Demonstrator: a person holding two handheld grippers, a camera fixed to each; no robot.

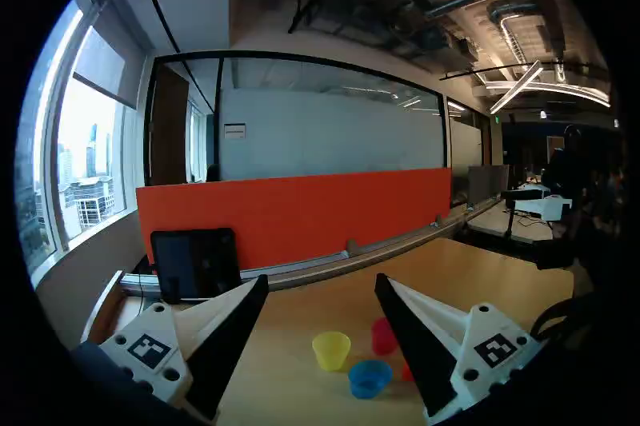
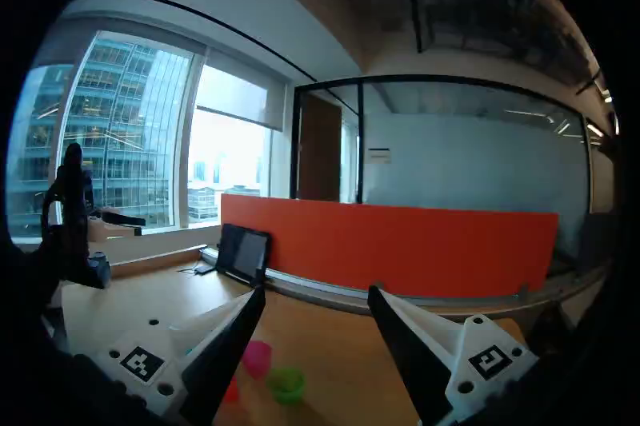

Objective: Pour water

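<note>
Saw the left gripper (image 1: 320, 280) spread wide above the wooden desk (image 1: 280, 382), gripping nothing. Found the right gripper (image 2: 316, 292) likewise parted and empty.

Judged the cups small, light and crowded. Feared toppling a neighbour by coming in with fingers this wide, or buckling a thin wall and spilling through too hard a squeeze. Reckoned a badly aimed tilt would wet the desk, perhaps even the dark tablet (image 1: 196, 262) at middle left.

Counted, low in the left gripper view, a yellow cup (image 1: 331, 350) at bottom centre, a blue cup (image 1: 370, 378) just beside it at lower right, and a red cup (image 1: 384, 336) partly behind one finger. Noted a pink cup (image 2: 257, 358) and a green cup (image 2: 286, 384) close together at the bottom of the right gripper view. Could not tell what any of them held.
</note>
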